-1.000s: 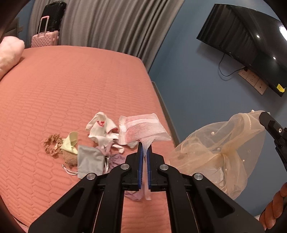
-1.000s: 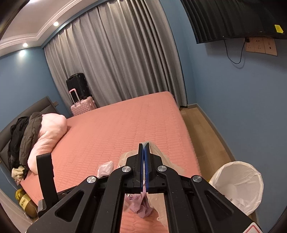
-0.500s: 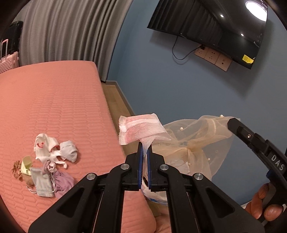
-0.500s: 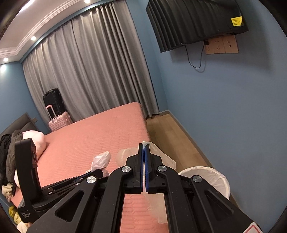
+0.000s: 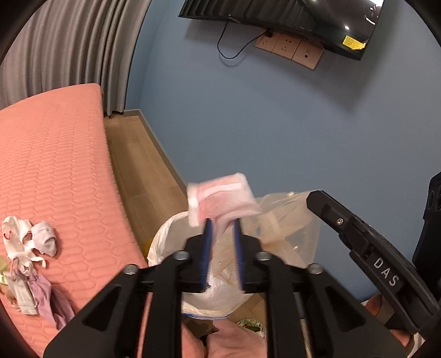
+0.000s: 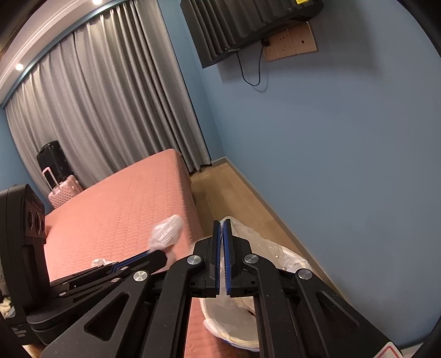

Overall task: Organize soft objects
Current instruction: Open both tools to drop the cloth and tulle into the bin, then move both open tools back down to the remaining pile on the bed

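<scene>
1. Letting go: left gripper [image 5: 222, 236] fingers [image 5: 207, 242] have just been spreading apart over the lined bin [image 5: 165, 234], with the pink-and-white folded cloth [image 5: 220, 199] at their tips, blurred, seemingly no longer pinched. Clamped tight on that cloth half a second ago.
2. Gripping a thin edge of the sheer beige pearl-dotted fabric [image 5: 286, 220]: right gripper [image 6: 222, 234] fingers [image 6: 226, 247] all but clenched, the fabric hanging into the bin mouth [image 6: 226, 327]. Whether that grip is starting to loosen cannot be told.
3. Swung off the bed [image 5: 55, 165] toward the blue wall since a second ago, both hands; bin now directly below the tips rather than off at the frame edge.
4. Judged meaning: cloth about to drop into the bin, one soft item sorted; sheer fabric probably next, though its loose drape could catch on the rim.
5. Left waiting farther off on the bed: white baby socks [image 5: 41, 242], lilac pouch [image 5: 44, 292], pale grey cloth [image 5: 23, 298], lying in the same heap as before.
6. Beyond, unchanged: grey curtain [image 6: 96, 110], wall television [image 5: 275, 16], suitcases [image 6: 60, 176].
</scene>
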{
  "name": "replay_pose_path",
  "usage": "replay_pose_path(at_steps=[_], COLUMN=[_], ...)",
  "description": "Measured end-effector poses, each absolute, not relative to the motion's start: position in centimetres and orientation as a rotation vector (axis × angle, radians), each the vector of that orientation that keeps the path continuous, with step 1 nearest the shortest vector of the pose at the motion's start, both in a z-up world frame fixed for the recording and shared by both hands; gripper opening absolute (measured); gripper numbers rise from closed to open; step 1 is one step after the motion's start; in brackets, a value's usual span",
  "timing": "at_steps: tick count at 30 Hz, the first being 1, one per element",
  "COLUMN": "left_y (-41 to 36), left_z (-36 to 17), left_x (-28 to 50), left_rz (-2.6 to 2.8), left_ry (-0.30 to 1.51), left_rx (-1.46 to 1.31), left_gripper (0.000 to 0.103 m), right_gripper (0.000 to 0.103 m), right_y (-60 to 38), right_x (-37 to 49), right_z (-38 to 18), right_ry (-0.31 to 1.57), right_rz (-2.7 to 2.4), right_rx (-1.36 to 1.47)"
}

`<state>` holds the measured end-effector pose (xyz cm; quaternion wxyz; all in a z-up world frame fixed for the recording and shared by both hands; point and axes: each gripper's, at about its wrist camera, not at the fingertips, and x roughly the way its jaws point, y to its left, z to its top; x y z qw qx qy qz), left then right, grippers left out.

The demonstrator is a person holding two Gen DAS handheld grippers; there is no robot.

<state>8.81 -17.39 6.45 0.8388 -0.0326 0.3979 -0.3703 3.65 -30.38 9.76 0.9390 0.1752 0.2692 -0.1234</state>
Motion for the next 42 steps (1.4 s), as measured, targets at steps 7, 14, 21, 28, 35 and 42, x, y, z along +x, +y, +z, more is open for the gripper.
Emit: replay_pose_path(at_steps=[7, 14, 21, 28, 35, 42], left_y=[-17.7, -16.3, -12.5, -7.5, -2.0, 3.0], left_z=[6.6, 6.2, 4.6, 3.2, 1.7, 0.3], left_x=[8.3, 8.5, 8.7, 8.7, 8.6, 8.2], left_rz=[-0.763, -0.705, -0.616, -0.512, -0.404, -0.315], left_ry=[0.796, 0.808, 0.837, 0.852, 0.863, 0.872], left_rx=[-0.063, -0.08, -0.126, -0.159, -0.206, -0.23], left_gripper=[0.065, 0.065, 0.065, 0.065, 0.065, 0.068], right_gripper=[0.014, 0.02, 0.024, 0.027, 0.028, 0.029], right_y=[-31.1, -30.2, -27.3, -23.2, -18.2, -13.3], right_x=[3.2, 3.1, 3.1, 3.8, 4.4, 5.4], right_z=[8.7, 8.1, 7.1, 6.2, 5.4, 3.9], right_ry=[0.56, 0.57, 0.607, 0.649, 0.695, 0.754], right_rz=[-0.268, -0.259, -0.213, -0.14, -0.054, 0.026], right_rx=[0.38, 0.389, 0.378, 0.358, 0.318, 0.281])
